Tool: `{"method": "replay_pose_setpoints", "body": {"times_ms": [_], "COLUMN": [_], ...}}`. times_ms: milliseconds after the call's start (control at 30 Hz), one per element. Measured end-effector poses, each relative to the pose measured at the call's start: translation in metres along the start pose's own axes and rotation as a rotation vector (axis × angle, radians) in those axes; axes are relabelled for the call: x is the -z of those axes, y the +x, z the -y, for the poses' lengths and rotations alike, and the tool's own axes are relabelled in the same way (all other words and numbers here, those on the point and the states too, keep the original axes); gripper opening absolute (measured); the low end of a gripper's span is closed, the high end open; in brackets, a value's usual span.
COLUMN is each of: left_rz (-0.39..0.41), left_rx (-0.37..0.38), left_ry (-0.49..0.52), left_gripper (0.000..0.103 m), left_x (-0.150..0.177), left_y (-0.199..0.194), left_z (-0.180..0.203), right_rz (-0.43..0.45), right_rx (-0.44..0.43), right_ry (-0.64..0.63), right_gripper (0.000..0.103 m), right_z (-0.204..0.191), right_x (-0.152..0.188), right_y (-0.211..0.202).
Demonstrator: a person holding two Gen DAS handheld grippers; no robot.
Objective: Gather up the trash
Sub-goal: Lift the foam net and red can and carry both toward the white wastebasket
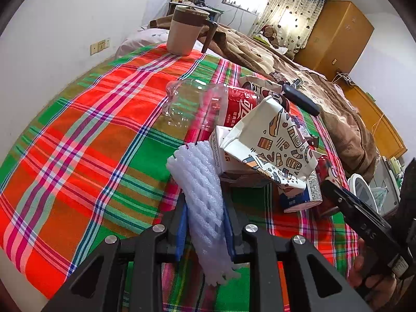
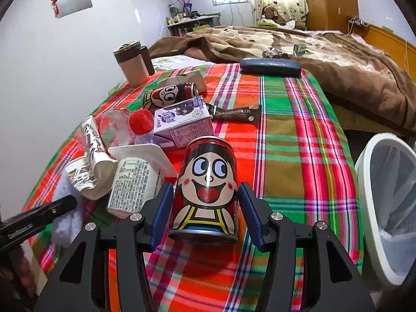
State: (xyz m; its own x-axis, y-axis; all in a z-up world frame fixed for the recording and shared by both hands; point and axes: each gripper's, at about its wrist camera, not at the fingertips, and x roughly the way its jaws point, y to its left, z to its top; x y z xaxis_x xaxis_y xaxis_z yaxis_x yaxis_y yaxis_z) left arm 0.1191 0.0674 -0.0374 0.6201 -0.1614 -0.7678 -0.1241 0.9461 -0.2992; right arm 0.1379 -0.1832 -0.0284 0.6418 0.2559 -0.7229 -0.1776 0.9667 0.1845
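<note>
Gripping a white foam fruit net [image 1: 205,208] between closed pads, left gripper [image 1: 205,223]; straddling a red cartoon-face can [image 2: 206,189], right gripper [image 2: 206,208], pads standing just clear of its sides. Squeezing evenly before lifting looks wise, then swinging rightward toward the lined white bin [image 2: 374,208] beyond.

We see our right gripper [image 2: 205,208] with its blue pads standing either side of an upright cartoon-faced can [image 2: 206,187] on the plaid cloth [image 2: 286,140], a white bin [image 2: 369,208] just right.
</note>
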Motion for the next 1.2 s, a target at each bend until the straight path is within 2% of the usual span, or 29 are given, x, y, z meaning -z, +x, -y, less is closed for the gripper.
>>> {"method": "replay_pose_setpoints", "body": {"times_ms": [267,467,600,733,1000,1200], "left_rz": [0.003,0.0,-0.001,0.001,0.028,0.055], "left_rx": [0.015,0.012,0.018,0.023,0.048,0.069], "left_ry": [0.006,0.012,0.009,0.016,0.043,0.06], "left_gripper": [0.025,0.025,0.025,0.025,0.025,0.025], "left_x": [0.003,0.005,0.005,0.006,0.009,0.015], "left_y": [-0.006,-0.005,-0.006,-0.009,-0.026,-0.042], "left_z": [0.003,0.006,0.005,0.007,0.02,0.031], "right_rz": [-0.011,-0.083,-0.088,-0.072,-0.016,0.048], "right_rx": [-0.014,0.017,0.013,0.034,-0.061,-0.093], "right_ry": [0.022,-0.035,-0.012,-0.03,0.07,0.111], "right_gripper": [0.054,0.055,0.055,0.054,0.054,0.054], "right_z": [0.002,-0.008,-0.005,-0.007,0.012,0.023], "right_x": [-0.007,-0.019,-0.021,-0.017,-0.009,-0.003], "right_y": [0.007,0.018,0.02,0.015,-0.01,-0.036]}}
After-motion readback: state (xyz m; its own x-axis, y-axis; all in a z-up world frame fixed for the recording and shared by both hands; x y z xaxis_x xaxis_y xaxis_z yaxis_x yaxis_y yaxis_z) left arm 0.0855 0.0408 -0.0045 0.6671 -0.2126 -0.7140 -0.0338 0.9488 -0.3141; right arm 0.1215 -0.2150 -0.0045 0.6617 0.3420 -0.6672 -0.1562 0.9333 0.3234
